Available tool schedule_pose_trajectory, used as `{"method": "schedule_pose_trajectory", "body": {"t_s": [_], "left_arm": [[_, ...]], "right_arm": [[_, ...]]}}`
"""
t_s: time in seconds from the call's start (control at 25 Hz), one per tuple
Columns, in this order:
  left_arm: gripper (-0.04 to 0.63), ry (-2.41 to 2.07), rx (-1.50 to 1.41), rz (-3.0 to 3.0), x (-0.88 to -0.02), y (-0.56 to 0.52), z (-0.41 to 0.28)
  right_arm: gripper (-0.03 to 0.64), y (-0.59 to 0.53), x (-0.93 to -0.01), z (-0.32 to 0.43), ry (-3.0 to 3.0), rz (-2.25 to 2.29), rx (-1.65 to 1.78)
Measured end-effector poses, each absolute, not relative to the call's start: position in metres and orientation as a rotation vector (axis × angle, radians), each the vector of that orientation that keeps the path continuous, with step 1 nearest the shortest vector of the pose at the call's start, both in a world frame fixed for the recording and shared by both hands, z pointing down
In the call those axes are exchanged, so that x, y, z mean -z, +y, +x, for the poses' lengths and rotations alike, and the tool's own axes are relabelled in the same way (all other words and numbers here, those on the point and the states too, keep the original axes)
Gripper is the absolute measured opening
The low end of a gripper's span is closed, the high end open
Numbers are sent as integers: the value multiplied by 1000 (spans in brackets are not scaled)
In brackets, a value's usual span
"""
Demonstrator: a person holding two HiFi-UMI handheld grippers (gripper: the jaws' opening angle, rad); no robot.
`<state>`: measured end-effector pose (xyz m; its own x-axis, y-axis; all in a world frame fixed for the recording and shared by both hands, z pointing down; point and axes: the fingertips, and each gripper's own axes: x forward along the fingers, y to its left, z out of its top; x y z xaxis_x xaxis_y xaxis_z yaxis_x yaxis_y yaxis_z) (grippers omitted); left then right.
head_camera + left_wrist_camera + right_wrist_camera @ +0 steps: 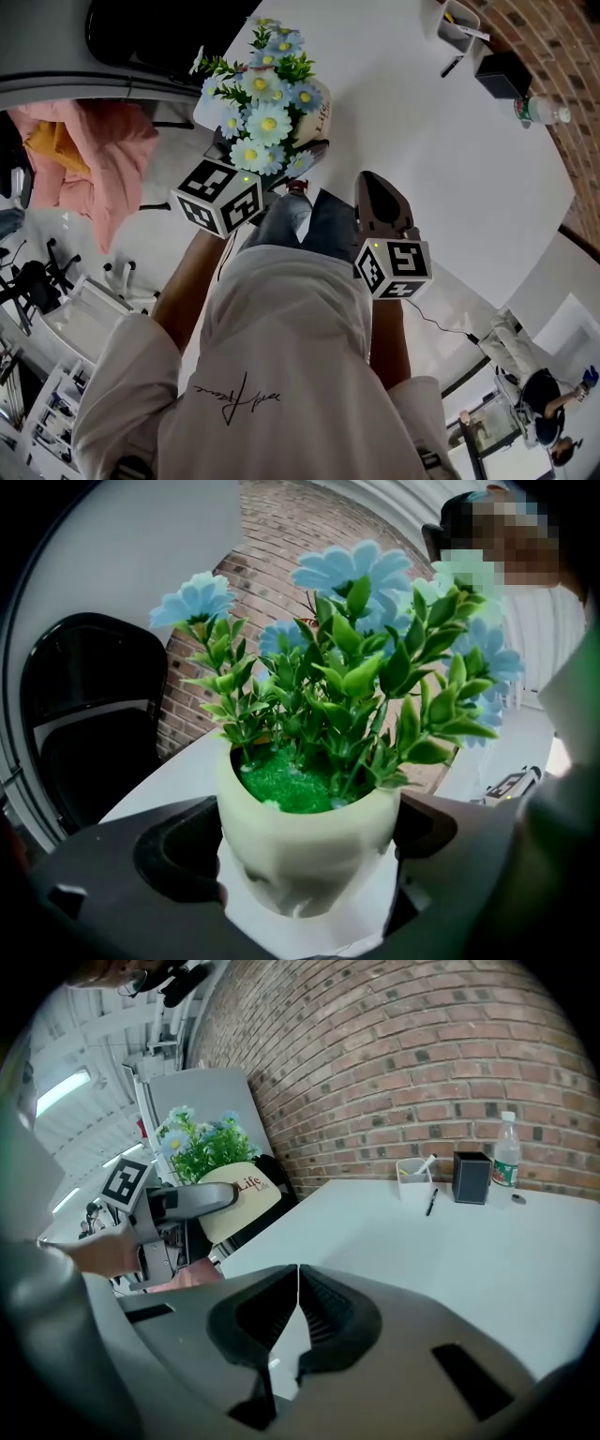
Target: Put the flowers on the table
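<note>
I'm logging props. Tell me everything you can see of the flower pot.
The flower pot is cream and glossy, with "Life" printed on its side. It holds green filler, plastic-looking leaves and pale blue daisies with yellow centres. It sits roughly upright, clamped between the jaws of the left tool, near the edge of the white table.

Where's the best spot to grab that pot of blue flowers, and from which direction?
The cream pot wall below the rim, approached level from the side. The left gripper holds it so: the round body sits between its jaws, while flowers and leaves crowd the top.
</note>
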<state>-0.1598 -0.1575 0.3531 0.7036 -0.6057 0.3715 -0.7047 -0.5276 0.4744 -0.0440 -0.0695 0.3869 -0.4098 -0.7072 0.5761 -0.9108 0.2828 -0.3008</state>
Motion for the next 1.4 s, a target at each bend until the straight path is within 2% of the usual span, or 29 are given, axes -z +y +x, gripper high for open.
{"method": "schedule_pose_trajectory", "body": {"t_s": [1.4], "left_arm": [[554,-1112,-272,2214,-415,-226,-123]], "right_arm": [[25,-104,-426,-13,-2231,1310,-932]]}}
